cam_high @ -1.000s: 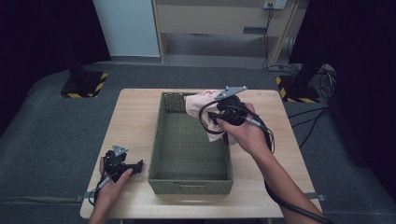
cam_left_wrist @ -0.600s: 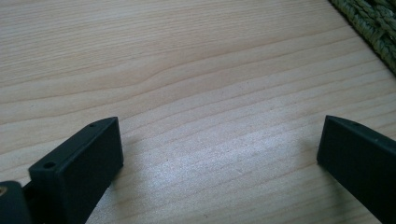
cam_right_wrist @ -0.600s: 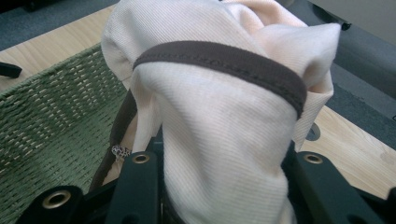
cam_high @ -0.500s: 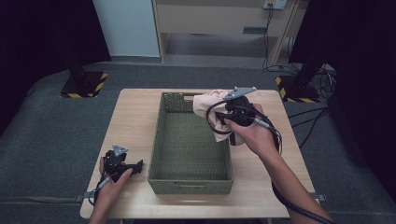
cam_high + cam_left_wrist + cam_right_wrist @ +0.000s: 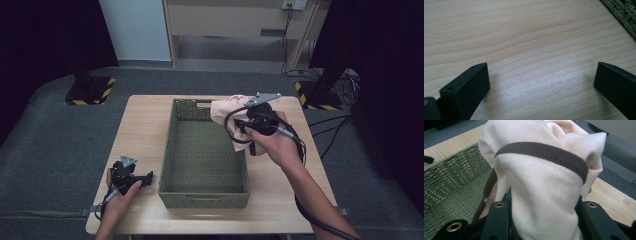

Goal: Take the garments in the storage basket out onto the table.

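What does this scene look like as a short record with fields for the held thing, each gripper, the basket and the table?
held thing: pale pink garment with brown trim, bunched up
right gripper: shut on the garment, over the basket's far right corner
left gripper: open, nothing between its jaws, low over the table near the basket's front left
basket: green woven, rectangular, inside looks empty
table: light wood

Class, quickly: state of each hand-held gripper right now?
Left hand-held gripper: open, empty, over the table.
Right hand-held gripper: closed on the cream cloth.
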`<action>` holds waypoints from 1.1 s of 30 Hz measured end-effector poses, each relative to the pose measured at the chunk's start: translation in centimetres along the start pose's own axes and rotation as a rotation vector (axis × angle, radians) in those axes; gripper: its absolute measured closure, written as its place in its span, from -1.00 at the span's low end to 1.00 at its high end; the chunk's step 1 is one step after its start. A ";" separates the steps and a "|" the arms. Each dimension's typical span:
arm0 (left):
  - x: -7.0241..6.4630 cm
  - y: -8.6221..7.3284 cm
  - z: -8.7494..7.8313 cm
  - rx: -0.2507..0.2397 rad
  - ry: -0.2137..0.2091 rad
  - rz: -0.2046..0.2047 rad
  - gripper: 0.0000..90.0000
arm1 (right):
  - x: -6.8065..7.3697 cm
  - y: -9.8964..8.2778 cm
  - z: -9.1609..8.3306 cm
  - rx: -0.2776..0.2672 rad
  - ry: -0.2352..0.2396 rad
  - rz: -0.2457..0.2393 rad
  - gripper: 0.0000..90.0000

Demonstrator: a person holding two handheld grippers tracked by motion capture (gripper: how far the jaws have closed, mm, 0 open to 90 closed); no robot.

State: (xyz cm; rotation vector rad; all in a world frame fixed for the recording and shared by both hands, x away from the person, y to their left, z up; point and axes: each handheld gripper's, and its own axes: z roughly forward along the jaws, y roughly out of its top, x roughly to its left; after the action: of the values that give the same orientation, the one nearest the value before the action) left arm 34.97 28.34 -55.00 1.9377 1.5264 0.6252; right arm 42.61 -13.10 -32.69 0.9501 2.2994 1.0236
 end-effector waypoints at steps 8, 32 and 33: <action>0.0 0.0 0.0 0.000 0.000 0.000 -1.00 | -0.5 -0.4 -0.4 -0.003 -0.005 0.005 0.32; 0.0 0.0 0.0 0.000 0.000 0.000 -1.00 | -2.2 -2.0 -1.5 -0.008 -0.025 0.040 0.32; 0.0 0.0 0.0 0.000 0.000 0.000 -1.00 | -2.3 -2.1 -1.5 -0.009 -0.026 0.039 0.32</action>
State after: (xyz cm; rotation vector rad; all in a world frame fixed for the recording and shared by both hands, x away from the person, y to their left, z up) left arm 34.97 28.34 -55.00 1.9378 1.5264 0.6251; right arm 42.34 -16.54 -33.05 1.0030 2.2614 1.0301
